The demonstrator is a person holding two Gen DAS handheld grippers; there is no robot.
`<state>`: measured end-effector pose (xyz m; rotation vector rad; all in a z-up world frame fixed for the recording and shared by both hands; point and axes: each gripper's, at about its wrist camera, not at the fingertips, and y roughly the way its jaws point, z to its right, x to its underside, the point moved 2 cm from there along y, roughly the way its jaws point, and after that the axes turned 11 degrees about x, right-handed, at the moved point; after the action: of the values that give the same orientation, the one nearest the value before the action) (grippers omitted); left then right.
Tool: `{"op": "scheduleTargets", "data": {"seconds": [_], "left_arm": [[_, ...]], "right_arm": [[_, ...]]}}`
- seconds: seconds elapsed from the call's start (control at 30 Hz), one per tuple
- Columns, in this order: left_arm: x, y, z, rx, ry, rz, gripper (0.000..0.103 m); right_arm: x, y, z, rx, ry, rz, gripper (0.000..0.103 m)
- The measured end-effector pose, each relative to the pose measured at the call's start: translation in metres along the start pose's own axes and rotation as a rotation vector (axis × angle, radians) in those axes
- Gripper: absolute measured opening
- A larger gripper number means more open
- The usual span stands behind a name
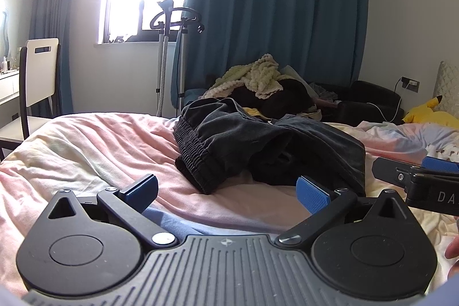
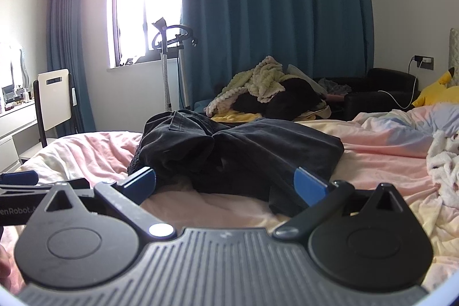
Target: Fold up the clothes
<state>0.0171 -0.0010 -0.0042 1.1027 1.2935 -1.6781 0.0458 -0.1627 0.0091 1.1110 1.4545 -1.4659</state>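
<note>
Both tools hang just above the bed, side by side, near its front edge. The left gripper and the right gripper each stand with jaws spread wide and nothing between them. The dark trousers lie rumpled in a heap mid-bed, elastic waistband toward the left edge, well short of folded. My worry: the cloth is bunched in layers, so a pinch could catch one layer only, or snag the pink sheet beneath, and drag everything askew.
</note>
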Motion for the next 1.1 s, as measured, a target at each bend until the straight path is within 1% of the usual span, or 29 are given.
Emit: {"op": "scheduleTargets", "data": {"seconds": [1.1], "left_arm": [[0.0024, 0.0027, 0.0005, 0.005, 0.008, -0.011, 0.103]], "right_arm": [[0.0041, 0.0013, -0.0025, 0.017, 0.001, -0.009, 0.103]]}}
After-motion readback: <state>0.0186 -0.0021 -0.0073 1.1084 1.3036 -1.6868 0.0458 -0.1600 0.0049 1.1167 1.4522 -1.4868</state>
